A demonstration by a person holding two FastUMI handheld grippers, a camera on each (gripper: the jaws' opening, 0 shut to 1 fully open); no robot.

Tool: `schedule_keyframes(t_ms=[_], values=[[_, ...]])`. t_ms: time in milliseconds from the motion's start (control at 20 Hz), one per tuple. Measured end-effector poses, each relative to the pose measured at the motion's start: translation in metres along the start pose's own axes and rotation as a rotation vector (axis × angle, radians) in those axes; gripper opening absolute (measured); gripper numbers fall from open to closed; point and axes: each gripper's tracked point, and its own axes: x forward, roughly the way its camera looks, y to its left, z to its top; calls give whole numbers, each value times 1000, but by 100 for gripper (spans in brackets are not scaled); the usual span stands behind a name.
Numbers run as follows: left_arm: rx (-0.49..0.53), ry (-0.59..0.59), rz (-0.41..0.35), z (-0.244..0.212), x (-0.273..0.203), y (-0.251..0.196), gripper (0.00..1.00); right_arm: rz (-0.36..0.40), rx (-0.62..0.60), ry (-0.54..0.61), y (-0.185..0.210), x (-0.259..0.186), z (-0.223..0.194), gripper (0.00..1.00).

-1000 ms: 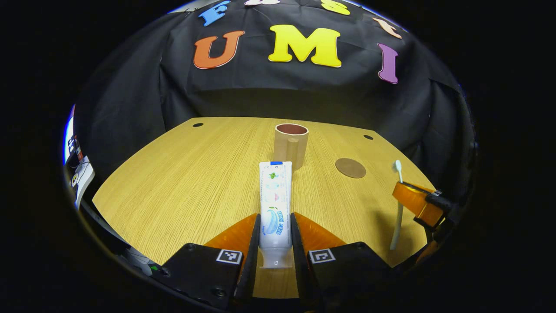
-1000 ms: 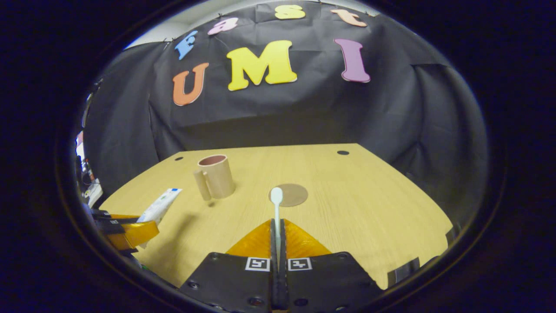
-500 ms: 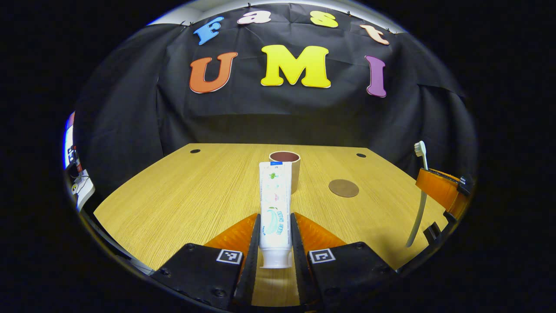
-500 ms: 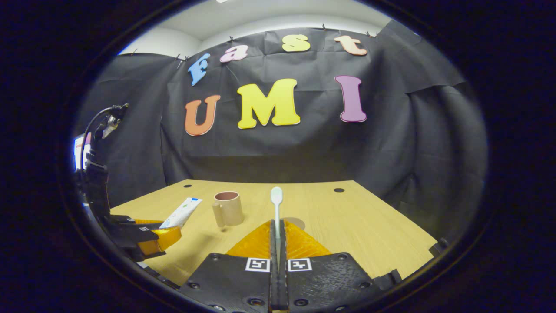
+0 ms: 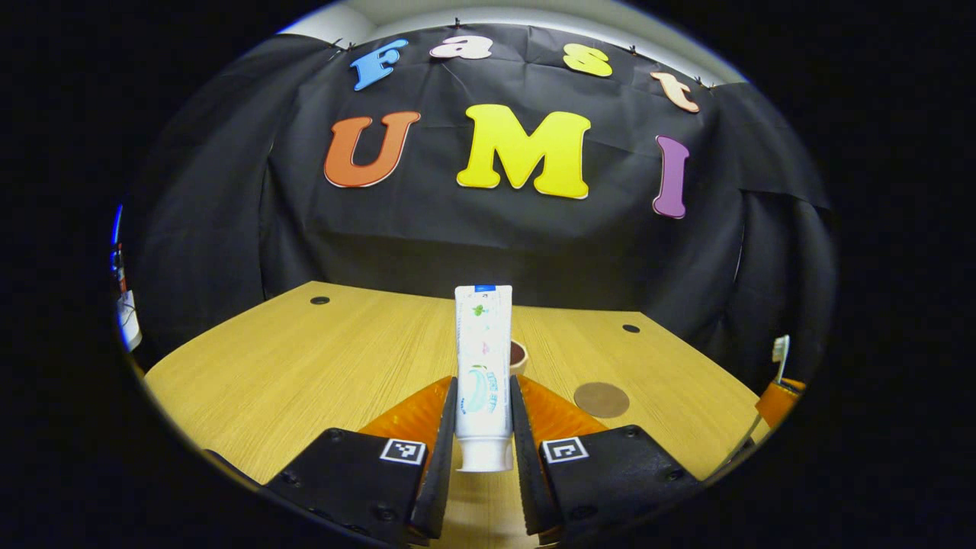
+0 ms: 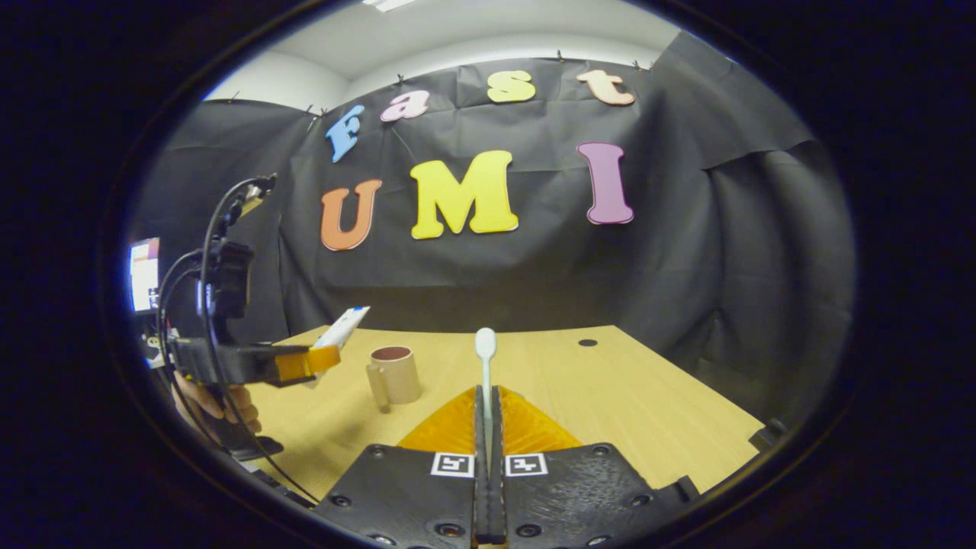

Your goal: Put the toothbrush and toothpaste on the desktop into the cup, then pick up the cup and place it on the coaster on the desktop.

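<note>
Your left gripper (image 5: 483, 427) has both fingers clamped on the toothpaste (image 5: 483, 358), held above the desktop (image 5: 305, 358) with the cup (image 6: 394, 374) partly hidden behind the tube. Your right gripper (image 6: 488, 427) is pinched tight on the toothbrush (image 6: 486, 366), its head up. The coaster (image 5: 601, 399) lies bare, right of the cup.

My left gripper view rides low over the near edge of the light wooden desktop (image 5: 305, 358), facing the far black cloth wall (image 5: 457, 229), near-level. My right gripper view sits further right, raised a bit higher, also facing that wall, with ceiling at the top. Both share the desktop, the tan cylindrical cup (image 6: 393, 374) mid-table, and the wall. Each catches the other gripper at its edge: right gripper (image 5: 778, 396), left gripper (image 6: 309, 362).
</note>
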Motion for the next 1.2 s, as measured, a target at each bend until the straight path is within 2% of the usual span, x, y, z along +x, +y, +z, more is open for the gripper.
schedule_keyframes(t_ms=[250,350,450,850,900,950,1200], values=[[2,-99,-55,37,59,-4,41,-15,5,-8,-11,-2,-3,0],[35,-129,-39,43,81,1,41,-16,11,-2,-16,-1,-6,0],[41,-130,-57,41,95,-6,41,-21,15,4,-22,-2,-9,0],[28,-139,-79,38,106,-14,41,-37,30,43,-39,2,-26,0],[32,-138,-79,37,105,-15,47,-37,33,44,-40,2,-25,0],[32,-137,-78,37,105,-15,42,-36,34,45,-39,2,-26,0],[45,-140,-87,39,101,-19,44,-25,31,49,-35,3,-27,0]])
